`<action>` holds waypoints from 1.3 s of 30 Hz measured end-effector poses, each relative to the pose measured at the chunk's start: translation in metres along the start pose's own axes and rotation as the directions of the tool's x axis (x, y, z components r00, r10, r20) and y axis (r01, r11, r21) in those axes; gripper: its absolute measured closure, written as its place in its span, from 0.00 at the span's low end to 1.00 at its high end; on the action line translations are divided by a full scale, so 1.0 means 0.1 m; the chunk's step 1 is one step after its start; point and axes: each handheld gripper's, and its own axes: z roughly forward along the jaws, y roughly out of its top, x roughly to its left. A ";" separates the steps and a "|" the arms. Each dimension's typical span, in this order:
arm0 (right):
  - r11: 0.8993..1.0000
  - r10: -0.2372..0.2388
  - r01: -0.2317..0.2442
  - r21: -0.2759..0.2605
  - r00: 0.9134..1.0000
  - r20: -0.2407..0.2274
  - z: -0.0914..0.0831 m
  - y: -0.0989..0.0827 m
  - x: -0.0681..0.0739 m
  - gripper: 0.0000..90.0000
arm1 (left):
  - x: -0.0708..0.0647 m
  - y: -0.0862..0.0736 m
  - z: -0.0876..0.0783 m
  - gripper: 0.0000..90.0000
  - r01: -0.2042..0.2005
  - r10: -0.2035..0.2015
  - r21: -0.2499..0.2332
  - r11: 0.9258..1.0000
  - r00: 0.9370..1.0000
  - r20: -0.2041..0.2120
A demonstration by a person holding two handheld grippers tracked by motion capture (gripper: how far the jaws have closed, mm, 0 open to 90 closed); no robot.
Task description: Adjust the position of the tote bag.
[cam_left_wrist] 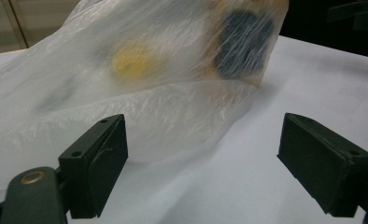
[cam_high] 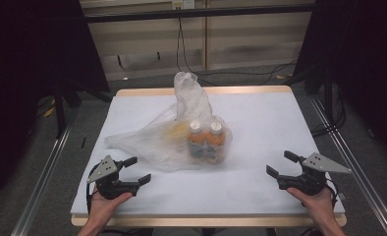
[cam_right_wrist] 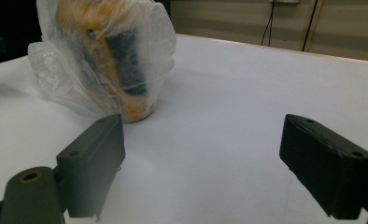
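Bag: clear plastic bag [cam_high: 169,140] holding two orange bottles [cam_high: 206,140], mid-table.
Left gripper [cam_high: 138,170]: jaws wide, empty.
Right gripper [cam_high: 280,164]: jaws wide, empty.

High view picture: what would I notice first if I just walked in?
A crinkly see-through plastic bag in the middle of the white table, with two orange bottles standing inside. Nearer the front edge, the left gripper and right gripper wait open on either side.

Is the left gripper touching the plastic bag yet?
Apart. In the high view the left gripper sits short of the plastic bag, bare table between them, jaws open.
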 end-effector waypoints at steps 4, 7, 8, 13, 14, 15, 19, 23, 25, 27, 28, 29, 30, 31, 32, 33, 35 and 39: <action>1.000 -0.005 0.006 0.021 1.000 -0.016 0.01 0.00 0.01 0.18 | 0.00 0.01 0.00 0.19 0.021 -0.021 0.026 0.999 1.000 0.017; 0.999 -0.007 0.008 0.039 1.000 -0.024 0.02 0.01 0.02 0.22 | 0.02 0.01 0.01 0.22 0.023 -0.024 0.020 1.000 0.999 0.034; 0.999 -0.005 0.006 0.041 1.000 -0.025 0.02 0.01 0.02 0.23 | 0.02 0.02 0.01 0.22 0.023 -0.024 0.019 1.000 0.999 0.031; 0.998 0.004 -0.001 0.063 0.999 -0.050 0.03 0.02 0.02 0.30 | 0.01 0.02 0.02 0.24 0.023 -0.024 0.026 0.999 1.000 0.019; 0.998 0.007 -0.003 0.067 0.998 -0.054 0.03 0.02 0.02 0.31 | 0.01 0.02 0.02 0.25 0.031 -0.032 0.024 0.999 0.999 0.021; 0.997 0.006 -0.001 0.075 0.998 -0.070 0.04 0.02 0.01 0.31 | 0.01 0.02 0.02 0.25 0.031 -0.032 0.023 0.999 0.999 0.025; 0.996 0.014 -0.005 0.092 0.996 -0.090 0.05 0.03 0.03 0.35 | -0.03 0.03 0.05 0.26 0.039 -0.040 0.030 0.999 0.999 0.036; 0.996 0.006 0.004 0.094 0.995 -0.104 0.07 0.06 0.06 0.39 | -0.07 0.07 0.04 0.30 0.031 -0.032 0.016 0.999 0.998 0.052; 0.995 -0.003 0.015 0.104 0.993 -0.117 0.09 0.06 0.08 0.42 | -0.07 0.10 0.02 0.34 0.017 -0.017 0.010 1.000 0.998 0.060; 0.993 -0.007 0.022 0.113 0.991 -0.132 0.10 0.06 0.10 0.43 | -0.07 0.13 0.02 0.36 0.022 -0.022 0.006 1.000 0.998 0.060; 0.992 -0.013 0.030 0.120 0.991 -0.137 0.10 0.06 0.10 0.45 | -0.06 0.14 0.02 0.37 0.026 -0.026 0.002 1.000 0.998 0.057; 0.992 -0.014 0.032 0.125 0.990 -0.142 0.10 0.06 0.10 0.46 | -0.06 0.15 0.02 0.38 0.029 -0.029 0.003 1.000 0.997 0.067; 0.991 -0.011 0.030 0.128 0.989 -0.147 0.11 0.06 0.11 0.46 | -0.06 0.17 0.02 0.39 0.031 -0.031 0.001 1.000 0.997 0.067; 0.991 -0.008 0.028 0.131 0.989 -0.149 0.11 0.06 0.11 0.46 | -0.06 0.19 0.02 0.40 0.023 -0.023 -0.001 1.000 0.998 0.062; 0.991 -0.009 0.030 0.132 0.988 -0.154 0.11 0.07 0.11 0.47 | -0.06 0.22 0.02 0.41 0.016 -0.015 -0.008 1.000 0.998 0.057; 0.991 -0.015 0.035 0.130 0.988 -0.156 0.11 0.07 0.12 0.48 | -0.06 0.25 0.02 0.41 0.012 -0.011 -0.015 1.000 0.998 0.054; 0.992 -0.011 0.032 0.125 0.986 -0.164 0.11 0.09 0.13 0.50 | -0.05 0.32 0.03 0.45 -0.010 0.012 -0.026 1.000 0.999 0.049; 0.991 -0.008 0.032 0.130 0.983 -0.181 0.15 0.12 0.16 0.52 | -0.04 0.44 0.09 0.45 -0.014 0.016 -0.035 0.999 0.999 0.051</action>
